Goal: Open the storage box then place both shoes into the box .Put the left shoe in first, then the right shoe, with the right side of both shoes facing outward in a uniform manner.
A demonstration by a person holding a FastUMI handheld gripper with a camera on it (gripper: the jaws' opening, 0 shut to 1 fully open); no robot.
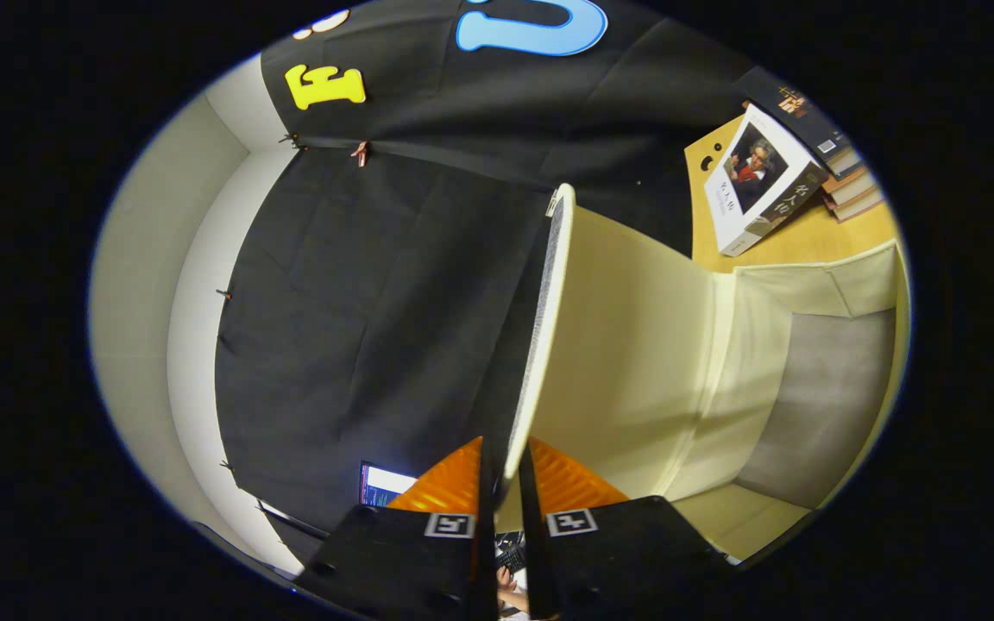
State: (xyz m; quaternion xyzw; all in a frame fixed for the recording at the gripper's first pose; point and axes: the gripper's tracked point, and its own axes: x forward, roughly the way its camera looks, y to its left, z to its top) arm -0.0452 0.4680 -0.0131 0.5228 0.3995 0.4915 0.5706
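Note:
My gripper [507, 470] is shut on the edge of the storage box lid [609, 345], a pale cream panel with a meshed outer face. The lid stands raised, running away from the fingertips toward the black cloth wall. To the right of the lid the open storage box [816, 405] shows its cream inner walls and a grey bottom, with nothing inside that I can see. The whole view is rolled sideways.
Beyond the box, a wooden tabletop [795, 237] carries a white book [760, 181] lying against a stack of books [842, 172]. A lit screen [383, 485] and a person's hand at a keyboard [510, 559] sit behind the fingers. A white wall [152, 285] bounds the cloth.

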